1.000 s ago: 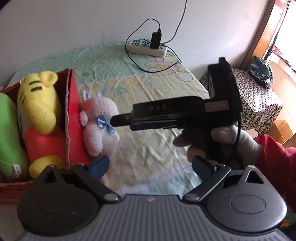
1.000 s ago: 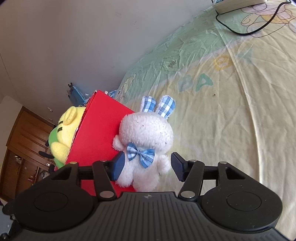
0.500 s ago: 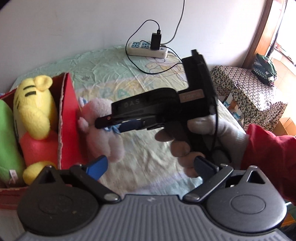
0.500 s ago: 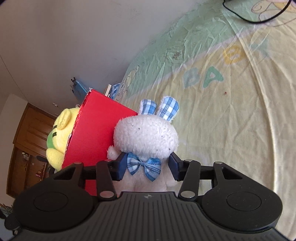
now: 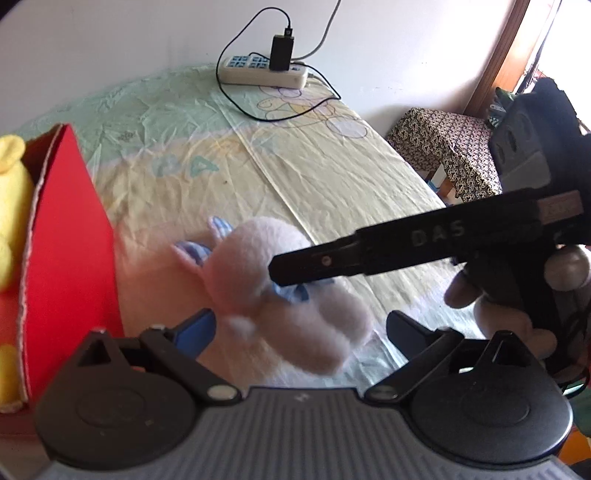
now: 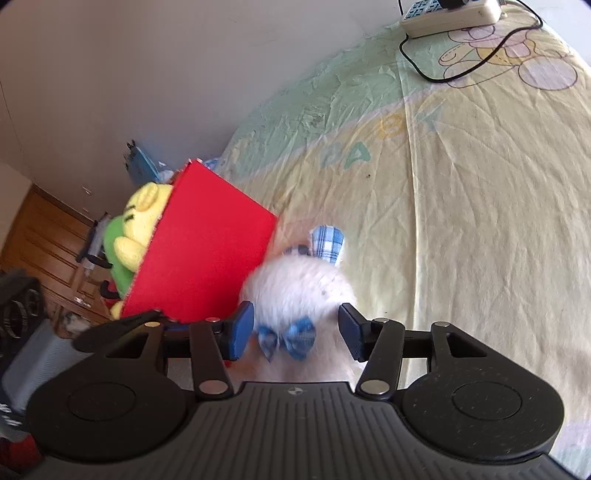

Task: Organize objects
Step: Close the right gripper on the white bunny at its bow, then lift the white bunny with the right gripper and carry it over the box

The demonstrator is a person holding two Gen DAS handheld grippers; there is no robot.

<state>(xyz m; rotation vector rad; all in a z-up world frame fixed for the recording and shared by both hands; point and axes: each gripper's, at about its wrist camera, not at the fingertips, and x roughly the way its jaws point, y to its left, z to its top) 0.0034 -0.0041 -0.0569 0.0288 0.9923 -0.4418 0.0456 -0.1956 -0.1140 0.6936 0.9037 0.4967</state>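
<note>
the white bunny (image 6: 299, 284) now tips over, blurry, low in the middle, between the right gripper (image 6: 297, 332) pads, which just spread wide. left gripper (image 5: 299, 332) gapes empty. at left, the red box (image 6: 199, 251) holds a yellow toy (image 6: 142, 218) and a green toy (image 6: 118, 258).

- The left wrist camera sits just behind the left hand-held gripper (image 5: 297, 328) and looks steeply down across the bed (image 5: 332, 173) toward the wall with the power strip (image 5: 264, 72).
- The right wrist camera sits behind the right hand-held gripper (image 6: 295, 332), tilted less steeply, close above the plush rabbit (image 6: 299, 284).
- Both views share the rabbit (image 5: 273, 280), the red box (image 5: 70, 236) (image 6: 207, 243), the bed sheet and the power strip (image 6: 450, 13); the left view also shows the right gripper from the side.
</note>
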